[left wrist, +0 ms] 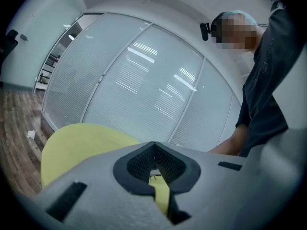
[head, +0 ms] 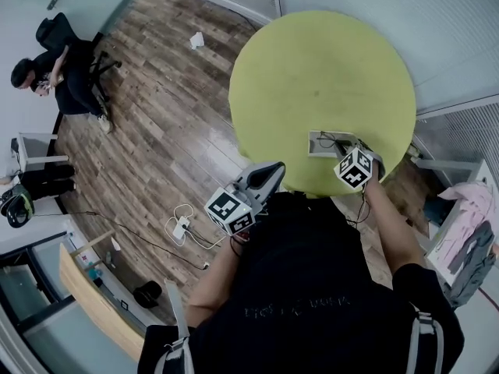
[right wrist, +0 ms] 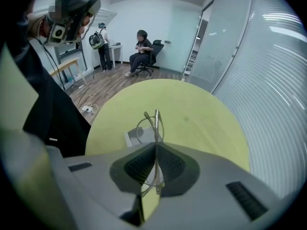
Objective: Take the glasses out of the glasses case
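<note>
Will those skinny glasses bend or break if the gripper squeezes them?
Probably bendy: the glasses have thin wire rims, so the right gripper squeezing hard could warp them. Likely light: they stand up from the jaws without drooping. They might twist, since only a narrow edge is pinched.

The left tongs (left wrist: pixel 154 151), jaws together on nothing, hang above the yellow-green table (left wrist: pixel 79 143) facing a glass wall (left wrist: pixel 144 80).
</note>
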